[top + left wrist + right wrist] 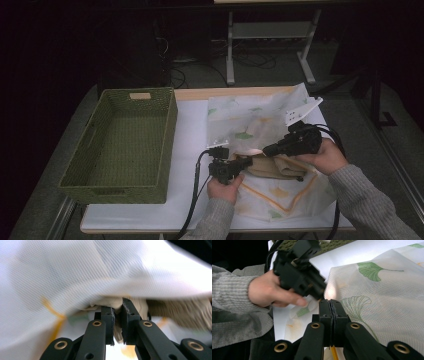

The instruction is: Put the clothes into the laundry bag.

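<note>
A thin white cloth (250, 117) printed with green leaves and edged in orange lies over the table's right half. A folded beige towel (272, 167) sits under its lifted fold. My left gripper (247, 161) comes in from the left, and in the left gripper view it (118, 312) is shut on the towel's (180, 312) cream edge, with the printed cloth (75, 272) draped above. My right gripper (266, 149) is shut on the printed cloth's (387, 302) edge and holds it up; its jaws (330, 301) meet flat. The left gripper (299, 272) shows just beyond them.
A deep green woven basket (115, 192) stands empty on the left half of the white table (192, 130). Cables trail from both grippers over the near edge. Table legs and cords stand on the floor behind.
</note>
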